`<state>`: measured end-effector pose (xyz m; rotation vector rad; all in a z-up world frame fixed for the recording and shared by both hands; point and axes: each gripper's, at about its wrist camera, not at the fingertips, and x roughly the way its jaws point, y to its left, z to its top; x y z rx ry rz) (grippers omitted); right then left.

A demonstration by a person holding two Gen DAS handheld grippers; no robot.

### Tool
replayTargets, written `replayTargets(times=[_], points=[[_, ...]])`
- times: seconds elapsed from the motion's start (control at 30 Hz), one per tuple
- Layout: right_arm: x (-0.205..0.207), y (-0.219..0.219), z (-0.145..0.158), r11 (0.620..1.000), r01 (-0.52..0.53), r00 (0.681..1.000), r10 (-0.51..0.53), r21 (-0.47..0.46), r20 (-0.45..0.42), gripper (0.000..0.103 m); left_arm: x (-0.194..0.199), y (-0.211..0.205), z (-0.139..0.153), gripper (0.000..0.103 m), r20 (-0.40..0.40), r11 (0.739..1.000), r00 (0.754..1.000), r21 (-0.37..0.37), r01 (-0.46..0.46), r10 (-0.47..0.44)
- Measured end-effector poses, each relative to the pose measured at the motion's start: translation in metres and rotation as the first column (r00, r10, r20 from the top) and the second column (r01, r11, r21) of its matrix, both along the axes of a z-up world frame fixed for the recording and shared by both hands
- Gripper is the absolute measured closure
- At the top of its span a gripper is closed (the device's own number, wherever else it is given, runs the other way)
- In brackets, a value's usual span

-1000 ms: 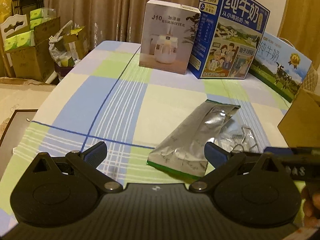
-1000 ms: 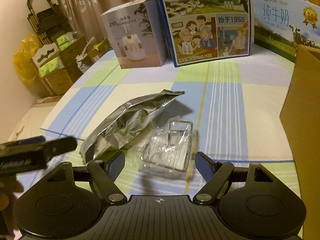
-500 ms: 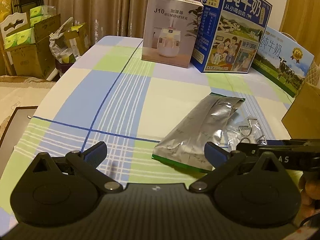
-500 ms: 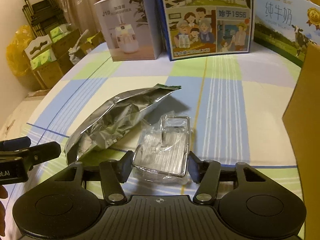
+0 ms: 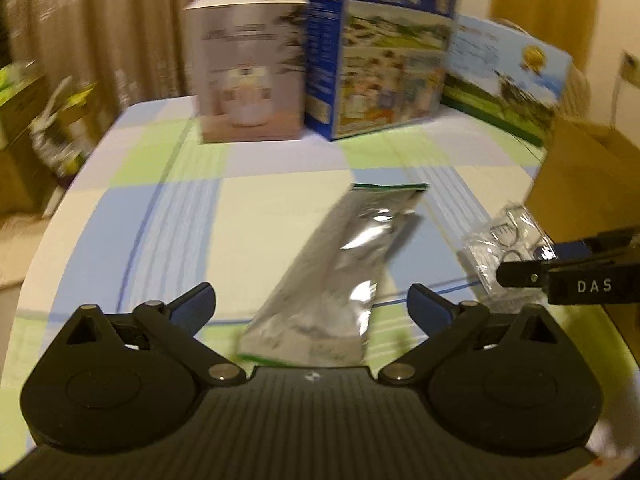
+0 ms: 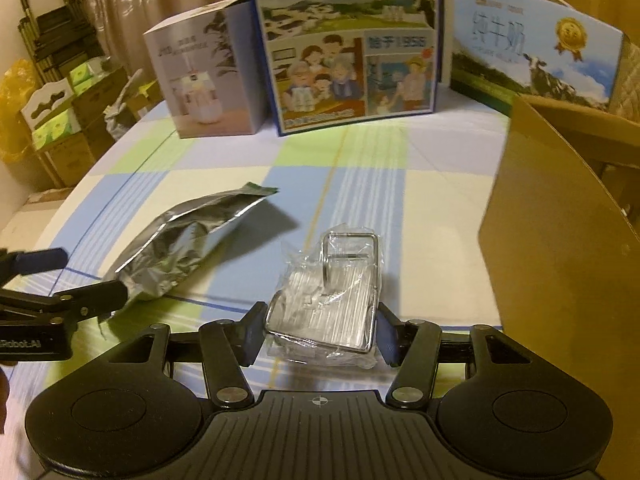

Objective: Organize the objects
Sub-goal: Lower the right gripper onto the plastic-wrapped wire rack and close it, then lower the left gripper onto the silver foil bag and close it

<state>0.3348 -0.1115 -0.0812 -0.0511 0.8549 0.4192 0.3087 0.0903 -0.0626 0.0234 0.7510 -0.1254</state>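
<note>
Closest in, the right gripper [image 6: 320, 336] is clamped on a little wire rack [image 6: 325, 300] sealed in clear plastic wrap, one pad pressing each side of it. The rack sits low over the table [image 6: 224, 168], which has a checked blue, green and cream cloth on it; can't tell if the far end of the rack is touching the cloth or lifted.

The left gripper [image 5: 310, 306] is spread wide with nothing in it, and the near end of a silver foil bag [image 5: 340, 276] sits right between its fingers. The bag lies flat on the table, green strip along the far edge, just left of the rack and not touching it. That view is pretty blurry btw.

Off to the right there's an open cardboard box [image 6: 560, 272], its near flap standing up next to the rack.

Further back on the table stands a row of cartons: a white humidifier box [image 6: 208, 76] on the left, a tall blue milk carton [image 6: 348, 44] with a family picture in the middle, and a lower milk box [image 6: 536, 48] with a cow on the right. Behind all that hang beige curtains [image 6: 132, 8], with stacked cardboard boxes [image 6: 72, 120] on the floor to the left.
</note>
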Motion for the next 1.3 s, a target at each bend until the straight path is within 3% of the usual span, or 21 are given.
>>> replayTargets(times=[0.17,0.33,0.7,0.97,1.13,1.3], points=[[0.005,-0.004,-0.003,1.0,0.0,1.0,0.0,0.003,-0.02,0.05,0.03,-0.017,0.004,0.018,-0.051,0.991,0.993,0.071,0.114,-0.111],[0.009,-0.002,-0.009,1.0,-0.019,0.999,0.019,0.004,-0.039,0.05,0.059,-0.028,-0.004,0.031,-0.17,0.966,0.964,0.124,0.226,-0.204],[0.01,0.006,-0.012,0.999,-0.05,0.997,0.051,0.022,-0.052,0.051,0.087,-0.031,-0.02,0.055,-0.303,0.931,0.922,0.194,0.309,-0.243],[0.007,0.004,-0.009,0.998,-0.047,0.997,0.05,0.043,-0.055,0.051,0.078,-0.026,-0.013,0.068,-0.321,0.956,0.922,0.122,0.268,-0.218],[-0.008,0.002,-0.002,0.997,-0.063,0.997,0.065,0.036,-0.044,0.051,0.047,-0.033,-0.012,0.069,-0.333,0.969,0.923,0.086,0.231,-0.19],[-0.035,-0.006,0.004,0.997,-0.067,0.997,0.068,0.033,-0.04,0.051,0.003,-0.041,-0.012,0.07,-0.332,0.987,0.931,0.004,0.162,-0.152]])
